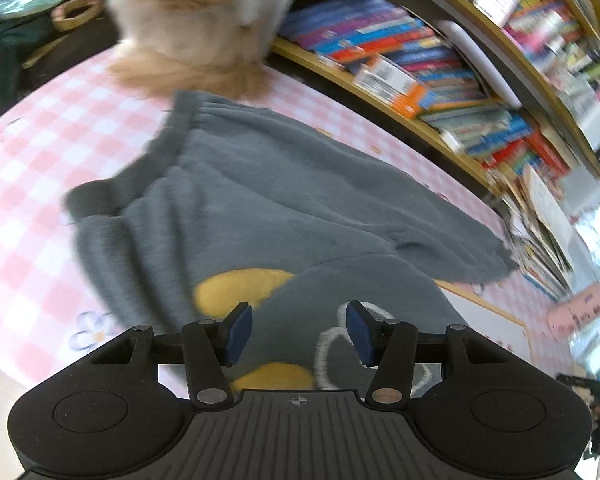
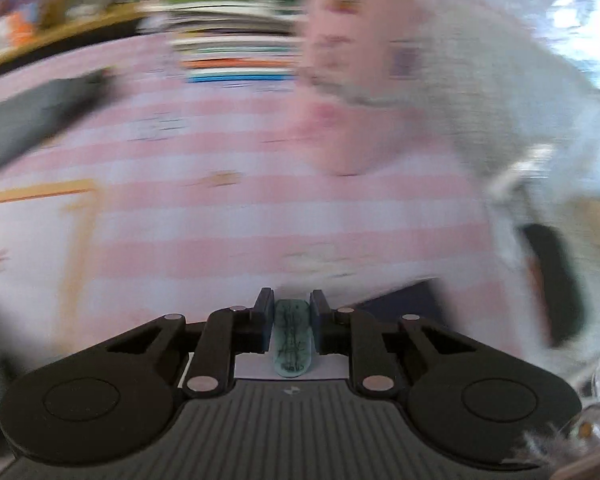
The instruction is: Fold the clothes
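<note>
The left gripper (image 1: pixel 299 334) hangs just above the near part of the garment with its blue-padded fingers (image 1: pixel 238 334) spread wide and nothing between them. The right gripper (image 2: pixel 291 322) stands with its jaws drawn close together; a small pale-green oblong piece (image 2: pixel 292 338) shows in the narrow gap, but I cannot tell whether that is something held or part of the tool, and no cloth is in it.

The task's thing, a grey-green fleece sweatshirt with yellow patches and a white outlined drawing (image 1: pixel 260 208), lies on the pink-and-white checked tablecloth (image 1: pixel 48 152), straight ahead of the left gripper. Its ribbed hem or cuff is bunched at the far left, one portion lies doubled over another near the gripper, and the outline is uneven, with ridges and a loose flap. In my judgement it is not yet a neat folded packet: some layering is there, but squaring and further folds look to be left.

Beyond it sits a fluffy cream-and-tan heap (image 1: pixel 192 24), which could be a plush thing or another garment. Shelves of colourful books (image 1: pixel 440 64) run along the right. The right wrist view is heavily blurred, showing mostly tablecloth and a dark edge of cloth at the left (image 2: pixel 32 120).
</note>
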Action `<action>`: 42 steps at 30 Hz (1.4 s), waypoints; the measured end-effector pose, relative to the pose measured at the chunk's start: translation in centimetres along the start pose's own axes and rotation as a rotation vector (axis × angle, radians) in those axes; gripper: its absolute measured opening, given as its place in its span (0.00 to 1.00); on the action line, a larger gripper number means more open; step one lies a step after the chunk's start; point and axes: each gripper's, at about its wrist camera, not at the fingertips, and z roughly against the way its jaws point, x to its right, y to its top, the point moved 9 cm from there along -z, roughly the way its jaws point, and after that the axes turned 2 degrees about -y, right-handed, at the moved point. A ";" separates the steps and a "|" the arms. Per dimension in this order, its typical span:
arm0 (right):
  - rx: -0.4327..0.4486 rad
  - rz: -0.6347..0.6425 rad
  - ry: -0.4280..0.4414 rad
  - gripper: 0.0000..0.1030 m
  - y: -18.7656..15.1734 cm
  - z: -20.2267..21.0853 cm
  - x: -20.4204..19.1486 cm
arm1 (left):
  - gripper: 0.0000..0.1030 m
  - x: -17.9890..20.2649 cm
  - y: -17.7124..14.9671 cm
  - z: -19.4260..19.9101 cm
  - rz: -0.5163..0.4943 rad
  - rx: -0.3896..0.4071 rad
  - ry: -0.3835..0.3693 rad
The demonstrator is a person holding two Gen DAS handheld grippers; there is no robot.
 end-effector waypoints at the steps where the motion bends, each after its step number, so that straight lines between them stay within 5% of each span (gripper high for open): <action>1: 0.000 -0.009 -0.037 0.17 0.1 -0.3 0.8 | 0.50 -0.7 0.1 0.3 0.015 0.007 0.010; 3: 0.001 -0.025 -0.110 0.21 0.4 -0.9 2.2 | 0.50 -2.2 0.2 0.9 0.041 0.026 0.045; 5: 0.034 -0.042 -0.124 0.63 0.7 -0.4 2.1 | 0.50 -4.0 0.6 1.5 0.068 0.049 0.092; 6: 0.064 -0.056 -0.116 0.65 0.9 0.2 1.9 | 0.50 -4.8 0.8 1.9 0.077 0.061 0.112; 11: 0.151 -0.128 0.057 0.65 0.5 5.1 -2.6 | 0.56 -9.6 2.4 3.6 0.152 0.146 0.213; 15: 0.112 -0.148 0.232 0.67 -1.8 7.8 -9.2 | 0.56 -13.1 3.5 2.8 0.225 0.159 0.268; 20: 0.057 -0.187 0.268 0.70 -5.5 9.8 -15.6 | 0.61 -14.9 3.9 0.3 0.308 0.136 0.222; 25: 0.009 -0.247 0.247 0.65 -8.0 9.8 -17.6 | 0.57 -16.3 4.3 -0.8 0.484 0.174 0.122; 26: 0.003 -0.256 0.234 0.63 -8.3 9.7 -17.8 | 0.54 -16.4 4.2 -0.9 0.506 0.186 0.116; 27: -0.001 -0.265 0.222 0.57 -8.6 9.6 -18.1 | 0.32 -16.5 4.2 -1.0 0.507 0.182 0.110; 29: -0.002 -0.259 0.219 0.44 -8.4 9.6 -18.4 | 0.11 -16.6 4.1 -1.1 0.509 0.176 0.097; 32: -0.003 -0.251 0.214 0.31 -8.2 9.6 -18.9 | 0.06 -16.2 4.7 0.8 0.483 0.216 0.038; 35: -0.004 -0.243 0.210 0.30 -7.9 9.5 -19.3 | 0.06 -14.8 6.0 4.7 0.433 0.278 -0.074; 36: -0.004 -0.240 0.208 0.30 -7.8 9.5 -19.5 | 0.06 -14.9 6.1 5.4 0.366 0.284 -0.054; 42: -0.007 -0.212 0.188 0.38 -7.5 9.5 -20.3 | 0.14 -21.0 2.2 2.7 0.465 0.136 0.088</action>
